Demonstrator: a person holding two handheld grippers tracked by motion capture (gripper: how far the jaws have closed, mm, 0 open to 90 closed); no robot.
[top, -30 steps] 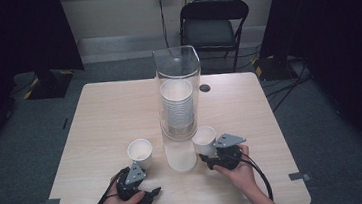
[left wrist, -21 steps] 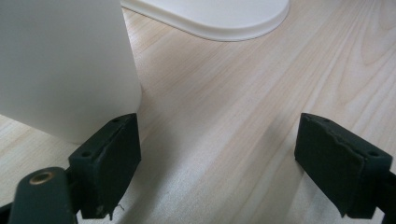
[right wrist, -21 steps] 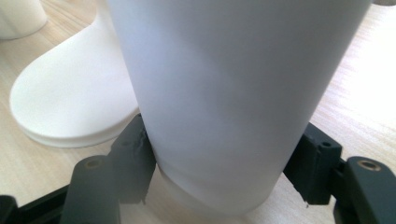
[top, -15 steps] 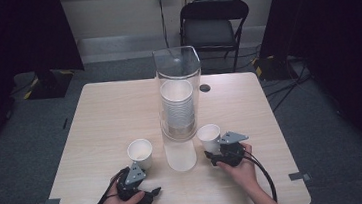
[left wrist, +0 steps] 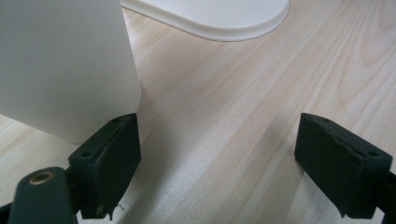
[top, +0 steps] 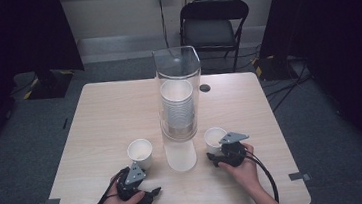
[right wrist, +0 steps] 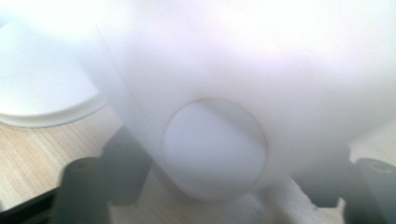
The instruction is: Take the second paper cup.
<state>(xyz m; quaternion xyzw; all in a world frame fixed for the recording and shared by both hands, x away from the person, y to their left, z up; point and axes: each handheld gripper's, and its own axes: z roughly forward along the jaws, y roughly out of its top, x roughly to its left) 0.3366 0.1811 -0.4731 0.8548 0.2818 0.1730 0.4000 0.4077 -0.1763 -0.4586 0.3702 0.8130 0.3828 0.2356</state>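
We saw the right gripper (top: 217, 154) at the table's near right, its jaws having just been opening around a small white paper cup (top: 215, 139) standing upright on the pale wooden table (top: 105, 114), right of the tall clear cup dispenser (top: 179, 94). The left gripper (top: 144, 188) rested near the front edge with jaws wide and empty, just beside another white paper cup (top: 140, 153).
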